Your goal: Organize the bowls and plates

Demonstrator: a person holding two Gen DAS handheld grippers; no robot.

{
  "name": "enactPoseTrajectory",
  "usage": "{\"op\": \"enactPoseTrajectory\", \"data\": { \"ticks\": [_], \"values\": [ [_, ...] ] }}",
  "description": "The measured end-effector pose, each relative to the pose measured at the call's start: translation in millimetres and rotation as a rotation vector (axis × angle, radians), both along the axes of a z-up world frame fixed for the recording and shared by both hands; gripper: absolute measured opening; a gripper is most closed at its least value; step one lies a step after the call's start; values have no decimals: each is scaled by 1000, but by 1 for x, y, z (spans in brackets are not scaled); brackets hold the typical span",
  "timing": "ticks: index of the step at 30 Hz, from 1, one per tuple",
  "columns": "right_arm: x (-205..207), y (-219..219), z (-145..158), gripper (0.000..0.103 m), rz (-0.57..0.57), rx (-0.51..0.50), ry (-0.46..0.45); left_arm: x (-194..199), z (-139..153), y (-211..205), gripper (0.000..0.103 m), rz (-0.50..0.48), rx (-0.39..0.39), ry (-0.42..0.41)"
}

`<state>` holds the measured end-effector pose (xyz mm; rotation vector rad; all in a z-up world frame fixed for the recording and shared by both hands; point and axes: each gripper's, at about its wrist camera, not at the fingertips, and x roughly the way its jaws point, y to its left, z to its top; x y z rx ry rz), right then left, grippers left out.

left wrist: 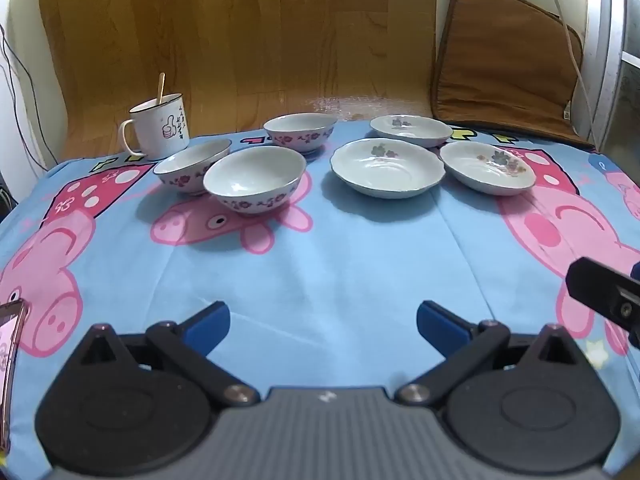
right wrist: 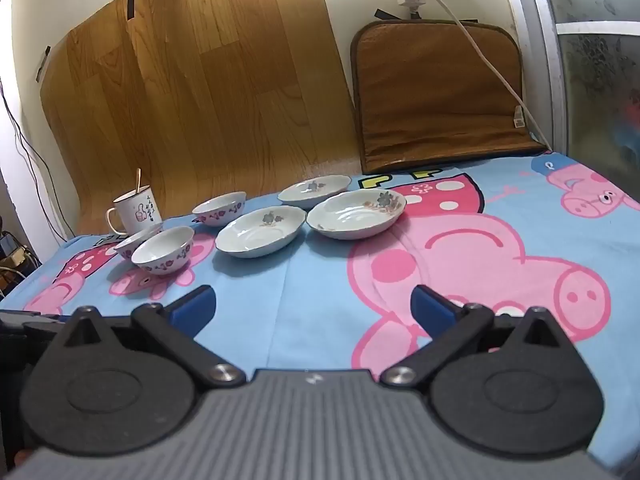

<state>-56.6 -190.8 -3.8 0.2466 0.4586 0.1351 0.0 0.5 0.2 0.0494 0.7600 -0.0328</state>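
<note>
Three white bowls with a purple flower band sit left of centre: a near bowl [left wrist: 254, 180] [right wrist: 163, 250], a left bowl [left wrist: 191, 165] [right wrist: 134, 242] touching it, and a far bowl [left wrist: 300, 131] [right wrist: 220, 208]. Three shallow white plates with flower prints lie to the right: a near-left plate [left wrist: 388, 168] [right wrist: 260, 231], a far plate [left wrist: 411, 130] [right wrist: 314, 190], and a right plate [left wrist: 488, 167] [right wrist: 356, 214]. My left gripper [left wrist: 323, 326] is open and empty, well short of the dishes. My right gripper [right wrist: 314, 308] is open and empty too.
A white enamel mug [left wrist: 158, 126] [right wrist: 134, 210] with a wooden stick stands at the back left. A brown cushion [left wrist: 506, 68] [right wrist: 440, 96] leans on the wall at the back right. A phone [left wrist: 10, 360] lies at the left edge. A blue cartoon-pig cloth [left wrist: 320, 260] covers the table.
</note>
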Motion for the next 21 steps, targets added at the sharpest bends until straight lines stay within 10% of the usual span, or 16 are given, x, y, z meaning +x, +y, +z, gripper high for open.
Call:
{"op": "enactPoseTrajectory", "data": {
  "ticks": [21],
  "values": [
    [-17,-2,14,103,-25,-38,-50,-80,3,23,103,-66,-237,-13]
  ]
}}
